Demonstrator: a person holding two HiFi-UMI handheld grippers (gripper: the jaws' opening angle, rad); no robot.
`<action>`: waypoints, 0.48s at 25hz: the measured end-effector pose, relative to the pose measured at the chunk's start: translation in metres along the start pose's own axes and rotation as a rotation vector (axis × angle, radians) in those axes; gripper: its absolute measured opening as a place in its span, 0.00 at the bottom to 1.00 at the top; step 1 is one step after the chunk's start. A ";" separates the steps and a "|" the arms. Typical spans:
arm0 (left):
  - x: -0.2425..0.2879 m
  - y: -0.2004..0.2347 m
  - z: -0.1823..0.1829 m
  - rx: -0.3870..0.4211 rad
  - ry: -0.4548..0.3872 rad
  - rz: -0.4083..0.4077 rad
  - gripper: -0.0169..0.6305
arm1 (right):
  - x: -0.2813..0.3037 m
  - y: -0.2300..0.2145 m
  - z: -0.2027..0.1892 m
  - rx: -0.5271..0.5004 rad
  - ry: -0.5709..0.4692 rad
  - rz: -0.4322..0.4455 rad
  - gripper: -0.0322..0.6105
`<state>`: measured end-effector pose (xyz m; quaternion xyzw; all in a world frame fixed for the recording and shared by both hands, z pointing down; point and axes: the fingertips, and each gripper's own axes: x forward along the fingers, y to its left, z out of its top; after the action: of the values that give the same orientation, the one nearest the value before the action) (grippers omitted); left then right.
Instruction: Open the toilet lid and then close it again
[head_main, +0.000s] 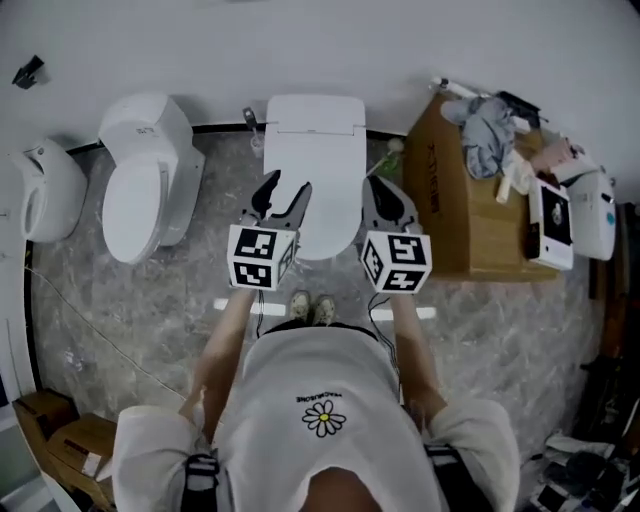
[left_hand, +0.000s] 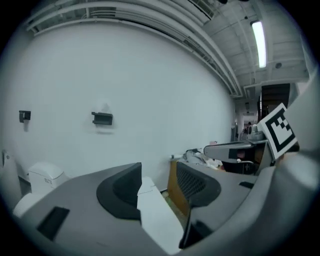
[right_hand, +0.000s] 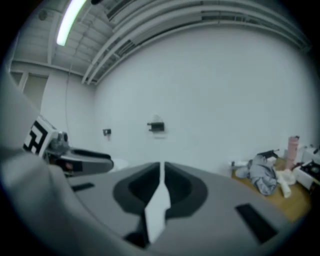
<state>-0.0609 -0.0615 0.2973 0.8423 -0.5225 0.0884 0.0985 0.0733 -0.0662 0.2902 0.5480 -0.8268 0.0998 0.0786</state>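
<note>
1. Plainly, the toilet lid (head_main: 318, 165) lies flat and shut on the middle toilet, whose tank (head_main: 315, 115) stands against the back wall. It is straight ahead of us and below both grippers, and neither touches it.
2. We judge the lid to be a stiff, fairly light plastic panel hinged at the rear. It looks smooth and likely slippery, so it should swing up easily but could slam if released on the way down.
3. We think the front lip, farthest from the hinge, is the place to take hold, hooking under it rather than squeezing.
4. The left gripper (head_main: 287, 190) has its fingers spread with nothing between them; only the white toilet shows through the gap. The right gripper (head_main: 378, 185) has its fingers pressed almost together around a thin slit, empty.
5. In the head view the grippers cover the lid's flanks and part of its front lip. We cannot make out the hinge, or any gap under the lip. Each gripper view shows only a white sliver of the toilet.
</note>
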 end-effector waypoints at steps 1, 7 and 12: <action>-0.010 -0.008 0.012 -0.019 -0.031 -0.001 0.37 | -0.014 0.008 0.015 0.006 -0.052 0.006 0.12; -0.066 -0.035 0.056 -0.007 -0.200 0.053 0.06 | -0.070 0.036 0.040 -0.033 -0.170 -0.020 0.11; -0.073 -0.033 0.044 0.022 -0.198 0.109 0.06 | -0.079 0.030 0.026 -0.064 -0.133 -0.095 0.10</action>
<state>-0.0615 0.0039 0.2339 0.8183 -0.5736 0.0156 0.0322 0.0752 0.0088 0.2439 0.5893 -0.8059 0.0327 0.0457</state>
